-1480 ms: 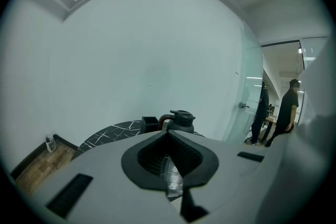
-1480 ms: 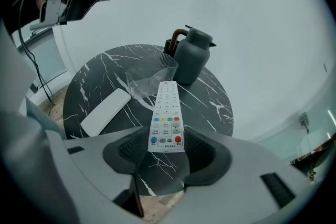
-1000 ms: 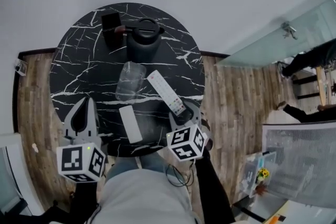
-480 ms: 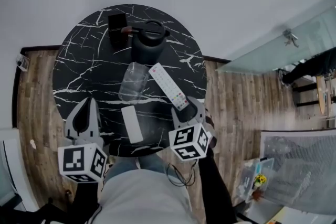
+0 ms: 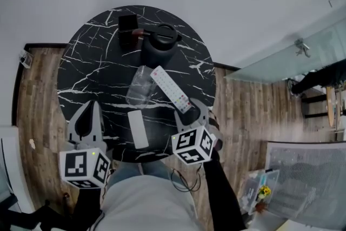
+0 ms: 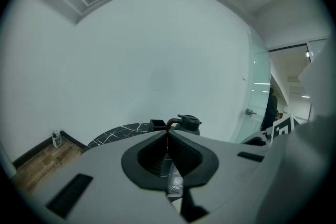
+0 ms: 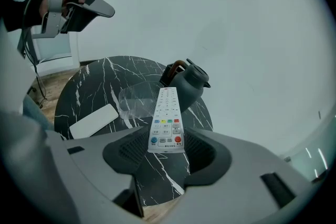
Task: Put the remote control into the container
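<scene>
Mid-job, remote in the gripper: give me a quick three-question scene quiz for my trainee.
1. True or false: the right hand-held gripper grips the white remote control by its coloured-button end.
2. The left hand-held gripper is: A) shut and empty; B) shut on a cup; C) wide open.
3. Which dark vessel stands beside the black box at the far side of the table?
Key: 1 true; 2 A; 3 the kettle.
</scene>
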Tool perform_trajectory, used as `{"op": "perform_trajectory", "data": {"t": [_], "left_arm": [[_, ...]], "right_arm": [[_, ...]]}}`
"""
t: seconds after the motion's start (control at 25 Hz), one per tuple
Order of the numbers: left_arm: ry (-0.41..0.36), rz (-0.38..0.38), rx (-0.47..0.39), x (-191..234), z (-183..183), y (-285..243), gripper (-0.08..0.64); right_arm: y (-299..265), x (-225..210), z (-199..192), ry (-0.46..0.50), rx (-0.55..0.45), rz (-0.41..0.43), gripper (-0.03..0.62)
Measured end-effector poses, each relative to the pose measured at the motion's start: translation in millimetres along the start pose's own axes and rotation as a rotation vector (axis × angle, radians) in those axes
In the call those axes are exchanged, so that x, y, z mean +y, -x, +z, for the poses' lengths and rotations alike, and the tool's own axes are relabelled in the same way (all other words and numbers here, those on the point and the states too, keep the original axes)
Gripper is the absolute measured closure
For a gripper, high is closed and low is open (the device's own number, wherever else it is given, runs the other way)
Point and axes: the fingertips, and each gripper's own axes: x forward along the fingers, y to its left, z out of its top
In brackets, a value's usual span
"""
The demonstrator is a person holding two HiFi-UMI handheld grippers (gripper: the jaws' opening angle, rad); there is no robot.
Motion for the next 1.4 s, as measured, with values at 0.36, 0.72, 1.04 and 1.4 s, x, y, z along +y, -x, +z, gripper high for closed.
{"op": "perform_trajectory", "data": {"t": [0.36,0.72,1.04,1.4], "left_arm": [[0.012,0.021,-0.006,8.4,0.7,1.0,0.549],[0.024,0.044,-0.010,17.8,2.3,0.5,0.549],[0.028,0.056,-0.012,25.1,3.9,-1.7,0.549],[0.035,0.058,-0.014,30.3,7.1,-6.2,0.549]], "right_arm": [[-10.1,2.6,7.5,0.089,0.010,0.031,0.377],[-14.6,0.2,18.1,0.211,0.008,0.038,0.377],[-21.1,-2.9,27.0,0.302,0.011,0.053,0.377],[-25.1,-8.2,34.8,0.445,0.021,0.082,0.377]]}}
